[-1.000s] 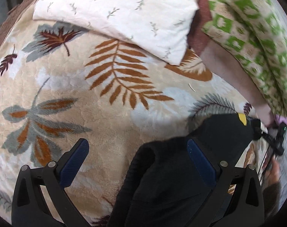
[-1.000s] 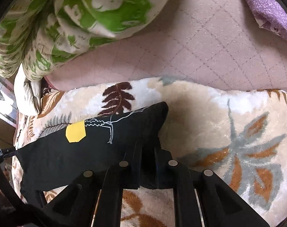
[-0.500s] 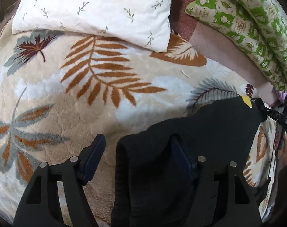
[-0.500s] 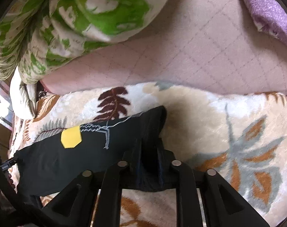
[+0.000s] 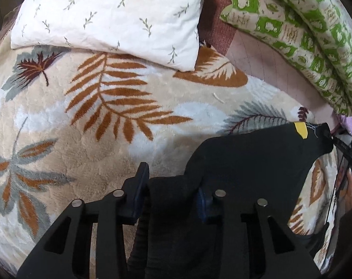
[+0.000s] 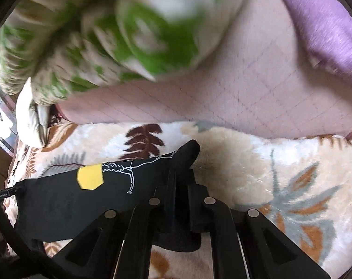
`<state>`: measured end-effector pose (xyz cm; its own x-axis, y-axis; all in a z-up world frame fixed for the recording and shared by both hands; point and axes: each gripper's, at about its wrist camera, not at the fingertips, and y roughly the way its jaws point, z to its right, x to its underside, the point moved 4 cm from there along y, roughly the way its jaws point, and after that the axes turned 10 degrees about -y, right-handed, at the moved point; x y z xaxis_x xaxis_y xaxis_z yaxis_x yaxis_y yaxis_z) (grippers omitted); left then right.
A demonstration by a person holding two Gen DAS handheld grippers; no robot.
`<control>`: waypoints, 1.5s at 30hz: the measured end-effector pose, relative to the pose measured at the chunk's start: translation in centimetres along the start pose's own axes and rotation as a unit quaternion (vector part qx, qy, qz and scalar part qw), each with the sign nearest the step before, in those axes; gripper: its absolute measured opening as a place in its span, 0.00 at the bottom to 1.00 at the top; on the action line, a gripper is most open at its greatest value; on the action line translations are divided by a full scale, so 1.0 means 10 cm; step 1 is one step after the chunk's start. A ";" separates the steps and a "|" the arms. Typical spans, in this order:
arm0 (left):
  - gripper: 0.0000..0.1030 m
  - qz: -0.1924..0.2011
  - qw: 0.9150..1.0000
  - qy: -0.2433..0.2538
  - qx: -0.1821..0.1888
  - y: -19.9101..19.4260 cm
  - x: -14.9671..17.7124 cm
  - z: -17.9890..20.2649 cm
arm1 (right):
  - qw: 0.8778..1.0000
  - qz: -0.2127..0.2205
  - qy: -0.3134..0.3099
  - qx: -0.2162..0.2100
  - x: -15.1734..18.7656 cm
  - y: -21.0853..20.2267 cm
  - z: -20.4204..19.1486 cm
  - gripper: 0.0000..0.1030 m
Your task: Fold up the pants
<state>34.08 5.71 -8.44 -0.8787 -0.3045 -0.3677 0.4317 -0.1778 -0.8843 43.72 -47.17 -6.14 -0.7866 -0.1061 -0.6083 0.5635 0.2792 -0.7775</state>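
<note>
My right gripper (image 6: 181, 183) is pinched tight on one corner of the black pants (image 5: 250, 162), near the yellow patch (image 6: 90, 176) and the white line drawing, while my left gripper (image 5: 170, 186) has its blue-padded fingers (image 5: 141, 181) set either side of a bunched ribbed edge of the same cloth; whether that side is fully clamped or only closing I cannot tell, since a gap shows between the left pad and the fabric. The pants hang stretched between my two tools just over the leaf-print plush blanket (image 5: 106, 116), with the white pillow (image 5: 106, 16) and the green-patterned quilt (image 5: 292, 28) lying beyond. My worry is the left side: thick gathered fabric may slide out of the pads when I pull, dropping that end and skewing the fold. I also think a single layer may be caught on the right, so the leg could open. The right view is blurred, and a fast swing could drag cloth over the pile.
</note>
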 end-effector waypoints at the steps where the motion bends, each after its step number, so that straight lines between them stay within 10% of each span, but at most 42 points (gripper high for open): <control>1: 0.33 0.003 1.000 0.002 0.002 -0.04 -0.01 0.02 | 1.000 0.004 -0.004 -0.001 0.00 -0.08 -0.02 0.07; 21: 0.33 0.053 0.998 0.001 0.013 -0.68 0.13 0.17 | 0.999 0.031 -0.032 0.009 0.87 -1.58 -0.30 0.07; 38: 0.33 0.083 0.996 0.010 0.002 -0.93 0.68 0.10 | 0.994 0.038 -0.100 0.020 1.42 -1.98 -0.47 0.02; 45: 0.33 0.076 0.997 0.018 -0.007 -0.88 0.75 0.07 | 1.000 0.004 -0.001 -0.018 1.40 -1.64 -0.29 0.10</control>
<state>23.88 4.36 -3.24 -0.8105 -0.2938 -0.5067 0.5571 -0.1197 -0.8218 22.72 -50.45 -1.47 -0.7811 -0.1054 -0.6155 0.5609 0.3148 -0.7657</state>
